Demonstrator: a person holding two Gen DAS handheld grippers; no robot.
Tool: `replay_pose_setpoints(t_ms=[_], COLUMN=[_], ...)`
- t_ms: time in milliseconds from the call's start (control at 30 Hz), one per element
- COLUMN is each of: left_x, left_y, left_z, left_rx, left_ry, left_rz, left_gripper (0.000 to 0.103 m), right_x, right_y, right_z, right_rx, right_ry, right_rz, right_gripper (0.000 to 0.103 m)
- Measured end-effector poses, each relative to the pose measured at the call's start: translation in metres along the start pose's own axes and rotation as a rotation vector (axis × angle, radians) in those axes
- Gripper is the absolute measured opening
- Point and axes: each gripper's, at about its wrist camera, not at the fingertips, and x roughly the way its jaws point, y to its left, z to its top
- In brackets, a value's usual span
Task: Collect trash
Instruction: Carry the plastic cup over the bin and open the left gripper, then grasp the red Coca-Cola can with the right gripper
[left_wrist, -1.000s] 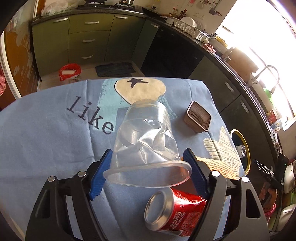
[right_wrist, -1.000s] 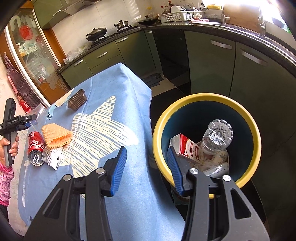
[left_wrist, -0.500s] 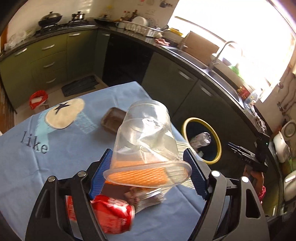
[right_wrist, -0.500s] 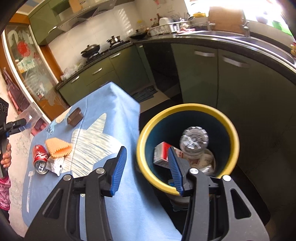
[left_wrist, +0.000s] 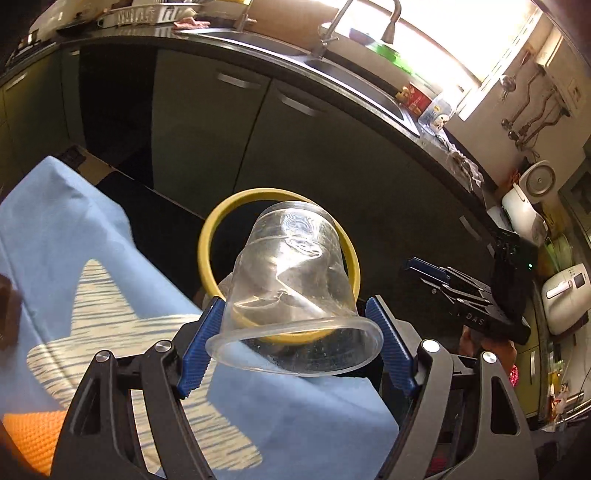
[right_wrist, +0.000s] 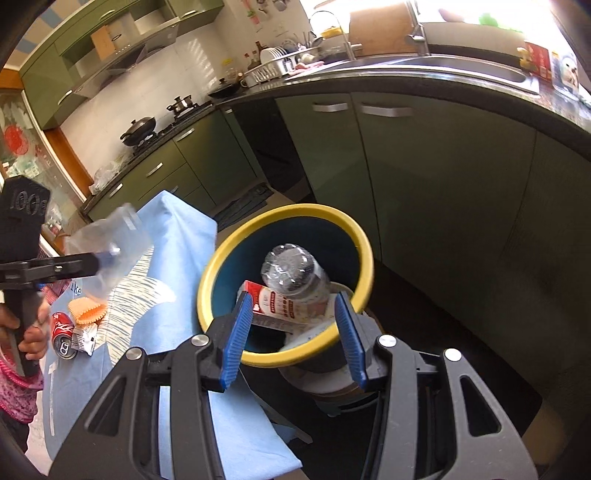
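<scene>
your left gripper (left_wrist: 293, 334) has its fingers (left_wrist: 199, 352) clamped on the rim end of a crumpled clear plastic cup (left_wrist: 291, 288), which sticks out forward with its closed bottom pointing toward the yellow-rimmed bin (left_wrist: 207, 243). from the left wrist view the cup sits in front of the bin's opening, past the edge of the tabletop (left_wrist: 66, 236) with its blue cloth. from the right wrist view you see the same cup (right_wrist: 110, 247), blurred, held above the cloth to the left of the bin (right_wrist: 229, 254), not over it.

your right gripper (right_wrist: 291, 332) holds nothing: its blue fingers (right_wrist: 236, 339) stand partly apart, empty, framing the near side of the bin. inside the bin lie a clear plastic bottle (right_wrist: 295, 275) and a red and white carton (right_wrist: 273, 304), touching each other.

on the cloth behind, a red soda can (right_wrist: 62, 332), a crumpled wrapper (right_wrist: 85, 338) and an orange ridged piece (right_wrist: 86, 312) lie close together near the far corner. your hand (right_wrist: 31, 338) grips the left tool's handle beside them.
</scene>
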Motion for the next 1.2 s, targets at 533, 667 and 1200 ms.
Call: replay_pose_setpoints(t_ms=[533, 667, 1200], left_x=[0.056, 0.008, -0.178], left_y=[-0.010, -0.019, -0.017], left_z=[0.039, 0.018, -0.136], left_rx=[-0.030, -0.027, -0.046], left_ry=[-0.034, -0.121, -0.414], left_rz=[0.088, 0.080, 0.222], left_gripper=[0.085, 0.087, 0.096], right_x=[-0.002, 0.001, 0.008], right_y=[-0.026, -0.019, 0.032], right_z=[-0.011, -0.009, -0.006], right_rx=[0.046, 0.037, -0.088], right_ry=[0.010, 0.013, 0.047], right_rz=[-0.003, 0.005, 0.034], right_gripper=[0.048, 0.048, 0.049])
